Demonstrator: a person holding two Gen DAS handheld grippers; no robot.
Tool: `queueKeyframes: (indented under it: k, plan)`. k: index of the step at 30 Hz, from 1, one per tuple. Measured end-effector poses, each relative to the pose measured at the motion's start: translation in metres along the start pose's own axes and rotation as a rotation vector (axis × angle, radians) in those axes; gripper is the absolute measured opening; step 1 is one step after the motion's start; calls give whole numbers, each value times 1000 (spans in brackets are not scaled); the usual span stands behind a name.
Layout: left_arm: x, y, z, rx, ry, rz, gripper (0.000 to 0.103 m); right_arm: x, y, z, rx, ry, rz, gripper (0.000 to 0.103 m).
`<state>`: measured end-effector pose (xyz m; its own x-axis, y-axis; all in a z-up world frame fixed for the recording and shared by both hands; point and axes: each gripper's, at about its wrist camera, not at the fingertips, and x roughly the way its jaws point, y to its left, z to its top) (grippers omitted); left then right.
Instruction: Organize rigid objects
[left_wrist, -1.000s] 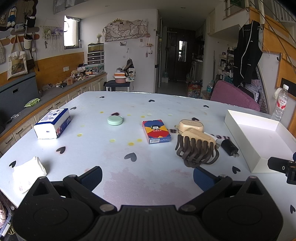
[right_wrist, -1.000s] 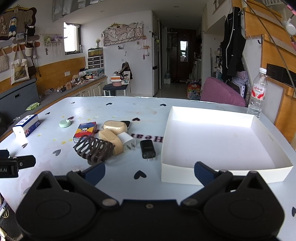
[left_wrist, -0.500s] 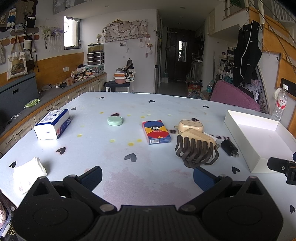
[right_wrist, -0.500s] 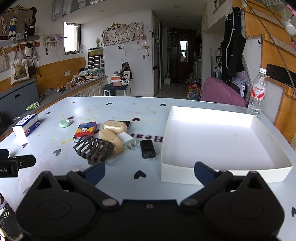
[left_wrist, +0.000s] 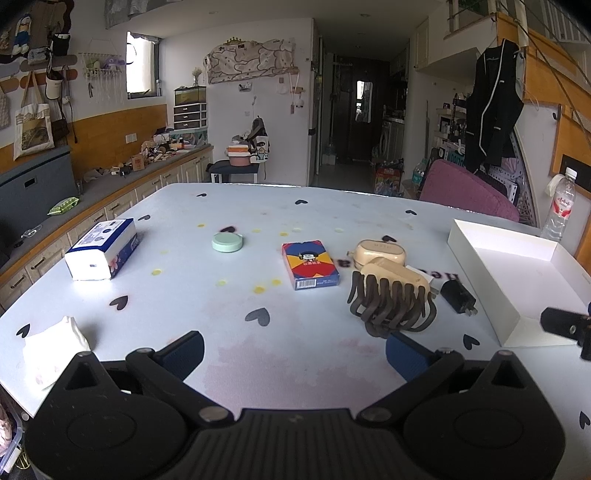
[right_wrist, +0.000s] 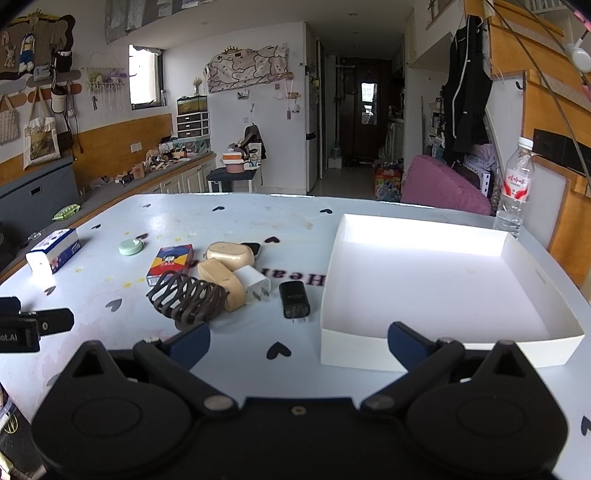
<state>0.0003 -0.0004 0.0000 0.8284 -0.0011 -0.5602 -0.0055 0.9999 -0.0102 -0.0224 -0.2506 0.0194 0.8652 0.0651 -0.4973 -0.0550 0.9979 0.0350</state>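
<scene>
A brown hair claw (left_wrist: 391, 306) (right_wrist: 188, 301), a beige case (left_wrist: 378, 250) (right_wrist: 229, 254), a tan block (right_wrist: 221, 281), a white charger (right_wrist: 255, 284), a black charger (left_wrist: 458, 296) (right_wrist: 294, 298), a card box (left_wrist: 309, 264) (right_wrist: 170, 263) and a green round tin (left_wrist: 227, 243) (right_wrist: 130, 246) lie on the pale table. A white empty tray (left_wrist: 517, 280) (right_wrist: 436, 280) stands at the right. My left gripper (left_wrist: 293, 352) is open and empty near the front edge. My right gripper (right_wrist: 297, 345) is open and empty in front of the tray's near left corner.
A tissue pack (left_wrist: 99, 249) (right_wrist: 53, 251) sits at the left, a crumpled tissue (left_wrist: 51, 349) at the front left corner. A water bottle (right_wrist: 515, 188) stands behind the tray. A pink chair (left_wrist: 467, 199) is beyond the table.
</scene>
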Motion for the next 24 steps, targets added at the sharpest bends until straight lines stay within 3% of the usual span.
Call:
queueKeyframes:
  k: [7,9,13,19,22,24]
  plan:
    - [-1,-6,10,7,13,-6,103,2,-34,17,47,-34,-51,103]
    - [19,-21,23,11,16,-8,103,3,-49,24,75,-52,-79,103]
    - [30,-29,30,16,28,-12,103,2,-86,36,116,-96,-149,103]
    - [45,-42,36,28,49,-21,103,8,-157,46,144,-59,-282,102]
    - [53,-47,38,33,59,-20,103,13,-197,48,173,-18,-319,89]
    - [57,-50,39,38,63,-19,103,16,-217,46,185,5,-346,86]
